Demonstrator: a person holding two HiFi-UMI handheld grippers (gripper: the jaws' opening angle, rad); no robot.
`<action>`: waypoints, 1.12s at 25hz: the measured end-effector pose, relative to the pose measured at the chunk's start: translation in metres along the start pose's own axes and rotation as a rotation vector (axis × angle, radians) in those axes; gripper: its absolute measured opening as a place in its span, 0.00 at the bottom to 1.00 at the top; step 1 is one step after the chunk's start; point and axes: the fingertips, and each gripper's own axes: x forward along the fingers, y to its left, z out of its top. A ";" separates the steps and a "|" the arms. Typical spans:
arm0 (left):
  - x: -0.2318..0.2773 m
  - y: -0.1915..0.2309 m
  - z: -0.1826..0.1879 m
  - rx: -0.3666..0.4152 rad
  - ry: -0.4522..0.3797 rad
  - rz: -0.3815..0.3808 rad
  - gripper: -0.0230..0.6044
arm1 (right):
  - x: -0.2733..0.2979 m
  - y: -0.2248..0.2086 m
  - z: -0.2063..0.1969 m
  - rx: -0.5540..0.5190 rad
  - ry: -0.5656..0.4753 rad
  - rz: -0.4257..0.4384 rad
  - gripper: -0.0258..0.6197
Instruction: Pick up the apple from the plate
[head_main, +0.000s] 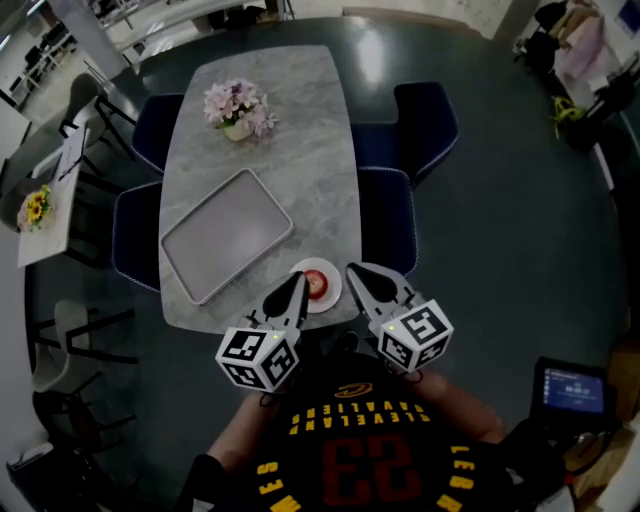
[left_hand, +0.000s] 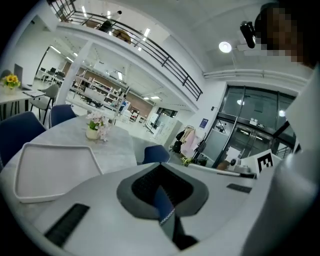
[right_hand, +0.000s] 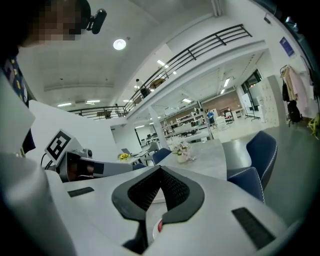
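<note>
Approaching stage: our left claw (head_main: 298, 282) and right claw (head_main: 352, 270), both clenched and empty, hover either side of the apple (head_main: 315, 283) on its plate (head_main: 333, 297) at the near edge of the counter (head_main: 300, 150); next, we judge, one claw must open around it.

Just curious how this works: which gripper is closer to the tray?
Left. The left gripper hangs just right of the tray's near corner; the right gripper is farther right, past the plate.
</note>
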 end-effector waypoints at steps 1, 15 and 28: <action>-0.001 -0.005 0.002 0.017 -0.010 -0.006 0.04 | -0.002 0.001 0.004 -0.016 -0.018 -0.002 0.05; -0.017 -0.045 0.043 0.125 -0.244 -0.102 0.04 | -0.023 -0.006 0.036 -0.107 -0.185 -0.035 0.05; -0.029 -0.056 0.044 0.181 -0.270 -0.118 0.04 | -0.025 0.016 0.042 -0.168 -0.212 0.010 0.05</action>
